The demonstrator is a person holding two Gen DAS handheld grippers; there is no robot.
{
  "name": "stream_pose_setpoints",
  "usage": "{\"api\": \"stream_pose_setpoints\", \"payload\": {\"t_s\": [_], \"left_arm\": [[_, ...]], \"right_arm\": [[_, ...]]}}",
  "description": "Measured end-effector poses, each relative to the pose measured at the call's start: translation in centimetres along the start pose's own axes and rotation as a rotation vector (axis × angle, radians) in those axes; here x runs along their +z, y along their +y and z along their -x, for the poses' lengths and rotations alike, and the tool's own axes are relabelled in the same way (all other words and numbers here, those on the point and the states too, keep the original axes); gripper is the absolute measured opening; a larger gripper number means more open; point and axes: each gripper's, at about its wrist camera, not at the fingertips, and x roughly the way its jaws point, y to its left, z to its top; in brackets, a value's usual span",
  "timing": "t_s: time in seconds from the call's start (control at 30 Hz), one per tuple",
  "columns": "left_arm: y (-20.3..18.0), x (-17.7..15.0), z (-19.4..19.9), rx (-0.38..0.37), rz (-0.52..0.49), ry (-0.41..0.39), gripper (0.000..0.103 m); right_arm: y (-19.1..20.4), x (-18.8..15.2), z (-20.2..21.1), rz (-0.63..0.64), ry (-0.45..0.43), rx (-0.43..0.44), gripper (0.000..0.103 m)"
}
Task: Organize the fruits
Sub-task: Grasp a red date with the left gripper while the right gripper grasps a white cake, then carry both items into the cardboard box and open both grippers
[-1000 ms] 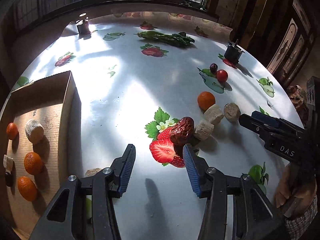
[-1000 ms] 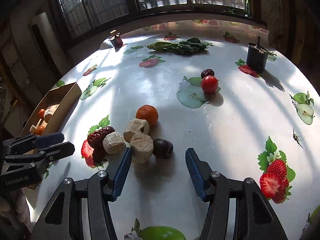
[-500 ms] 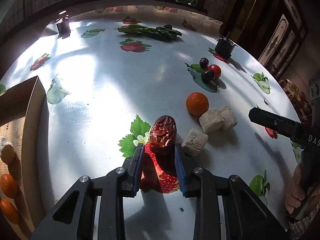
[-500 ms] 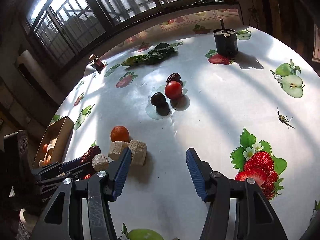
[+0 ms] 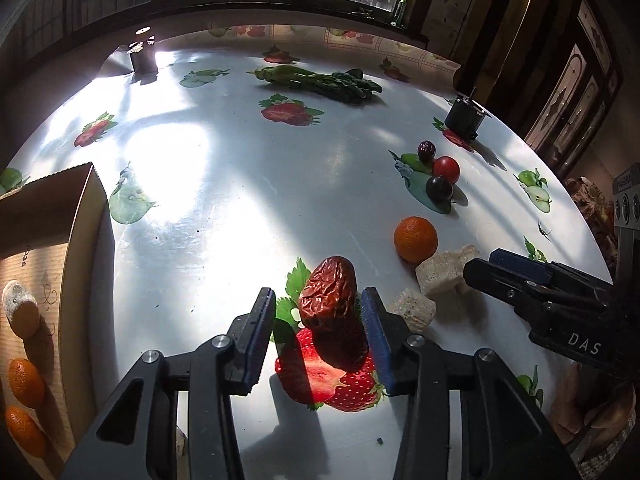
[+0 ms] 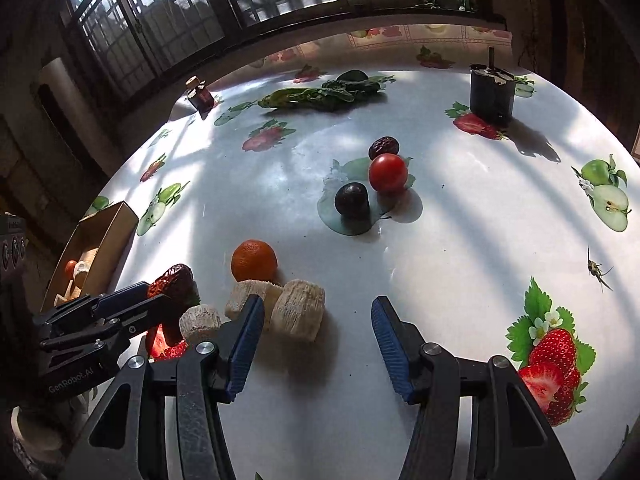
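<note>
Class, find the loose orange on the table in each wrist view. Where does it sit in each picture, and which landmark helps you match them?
Left wrist view: the orange lies right of centre, just beyond the pale blocks.
Right wrist view: the orange lies left of centre, just beyond the same blocks.
Shared landmark: the red tomato beside the dark round fruit.

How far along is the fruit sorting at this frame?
Done: small oranges lie in the cardboard box. In hand: the left gripper has the red date between its fingers. Left: the orange, tomato and dark fruits on the table; right gripper open, empty.
</note>
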Motion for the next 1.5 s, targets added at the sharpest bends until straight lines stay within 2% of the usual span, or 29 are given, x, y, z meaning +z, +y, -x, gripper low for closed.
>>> {"api": "stream_pose_setpoints", "payload": {"t_s": [0.17, 0.23, 0.27, 0.3, 0.43, 0.53, 0.63, 0.73, 0.8, 0.87, 1.13, 1.23, 1.33, 1.5], "left_arm": [[-0.5, 0.2, -1.0, -0.022, -0.013, 0.012, 0.043], [-1.0, -0.1, -1.0, -0.01, -0.049, 0.004, 0.041], [-1.2, -0.2, -0.9, -0.01, -0.06, 0.001, 0.037], [-1.2, -0.3, -0.9, -0.011, -0.063, 0.001, 0.028], [-0.8, -0.4, -0.8, -0.033, -0.04, -0.006, 0.028], [-0.8, -0.4, -0.9, -0.024, -0.044, -0.017, 0.028], [-1.1, -0.4, -1.0, -0.033, -0.053, -0.029, 0.037], [-1.3, -0.5, -1.0, -0.029, -0.061, -0.032, 0.036], [-0.9, -0.4, -1.0, -0.059, -0.041, -0.031, 0.029], [-0.6, -0.4, -0.9, -0.079, -0.012, -0.035, 0.028], [0.1, -0.6, 0.1, -0.058, 0.026, -0.073, 0.028], [0.7, -0.6, 1.5, -0.073, 0.045, -0.093, 0.028], [1.7, -1.1, 4.7, -0.097, 0.079, -0.147, 0.029], [5.5, -2.8, 10.8, -0.066, 0.149, -0.212, 0.029]], "right_arm": [[0.3, -0.1, -0.1, 0.014, -0.014, 0.006, 0.058], [0.1, -0.1, -0.1, 0.002, -0.012, 0.035, 0.047], [-0.2, 0.0, -0.1, -0.011, -0.006, 0.061, 0.041], [-0.5, 0.0, -0.2, -0.03, 0.001, 0.08, 0.034], [-1.3, 0.0, 0.0, -0.06, 0.012, 0.097, 0.035], [-0.5, -0.1, 0.1, -0.017, -0.015, 0.048, 0.035], [0.5, -0.1, -0.7, 0.036, 0.001, 0.022, 0.034], [1.0, -0.3, -1.1, 0.059, -0.001, -0.003, 0.034], [0.8, -0.4, -1.1, 0.049, -0.008, -0.005, 0.032], [0.5, -0.4, -1.0, 0.031, -0.011, 0.004, 0.03], [0.5, -0.7, 0.1, 0.007, -0.045, 0.006, 0.03], [1.0, -0.6, 1.0, -0.007, -0.053, 0.018, 0.03], [1.9, -0.8, 3.3, -0.045, -0.074, 0.066, 0.03], [6.6, -0.9, 6.8, 0.01, -0.097, 0.116, 0.03]]}}
